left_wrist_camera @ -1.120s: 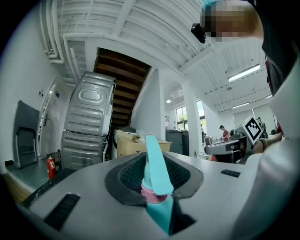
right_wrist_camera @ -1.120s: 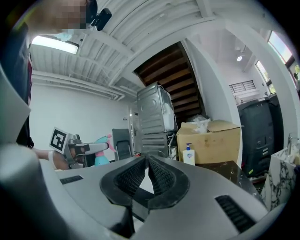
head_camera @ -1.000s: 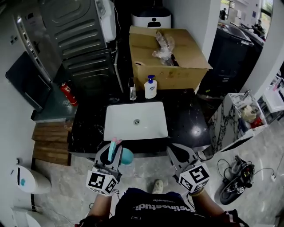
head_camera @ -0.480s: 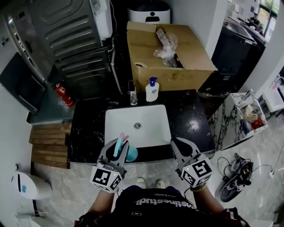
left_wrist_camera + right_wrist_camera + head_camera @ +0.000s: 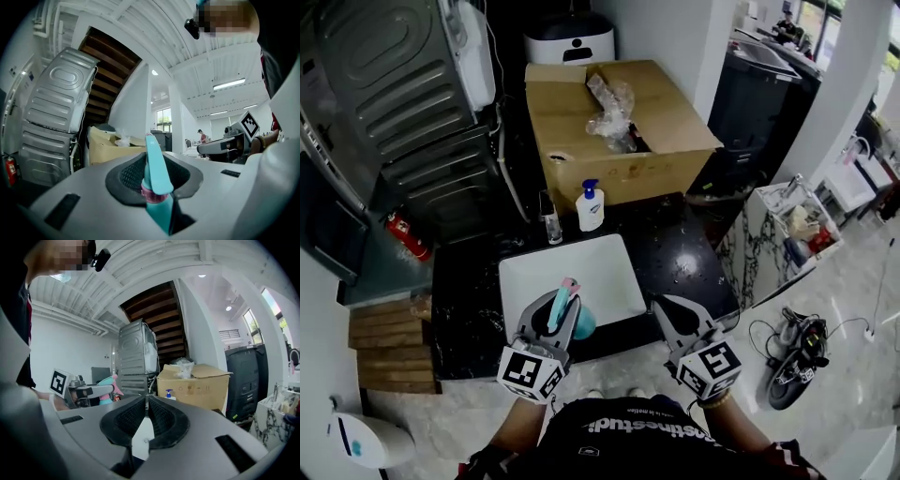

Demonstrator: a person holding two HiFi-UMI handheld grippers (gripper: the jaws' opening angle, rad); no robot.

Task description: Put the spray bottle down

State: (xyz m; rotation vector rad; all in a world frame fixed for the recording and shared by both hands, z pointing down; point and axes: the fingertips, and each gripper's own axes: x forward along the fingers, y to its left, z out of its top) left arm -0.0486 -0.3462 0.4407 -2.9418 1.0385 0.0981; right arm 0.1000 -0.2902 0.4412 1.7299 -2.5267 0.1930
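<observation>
- Left gripper point(image 5: 549, 323) pinches the teal spray bottle point(image 5: 154, 171) by its neck. The jaws stand partly closed on the plastic just under the pink collar, and the trigger head rises above them.
- The bottle's rounded body hangs below the claw, showing at its right side in the head view. The whole bottle is in the air, touching nothing else.
- Right gripper point(image 5: 146, 412), level with the left claw and off to its right, has its 2 jaws pressed together with nothing between them.
- The white sink point(image 5: 530, 281) lies just ahead of and below the loaded claw. The black countertop point(image 5: 680, 253) wraps round it, with a bare stretch ahead of the empty claw.
- A soap dispenser point(image 5: 590, 207) stands beyond the sink's far edge, and a cardboard box point(image 5: 623, 141) sits farther ahead again.
- Handling, as a judgement: smooth moulded plastic, stiff at the head and collar but thinner and squeezable at the body. It is probably light, though how full it is cannot be told from here.
- The neck is the sound hold: narrow, rigid and stopped by the collar, so the bottle cannot slide down through the pads.
- Risks: a bottom-heavy body may swing under a neck grip, and the base could skate on glossy stone. It wants to land flat on the counter before the jaws spread.
</observation>
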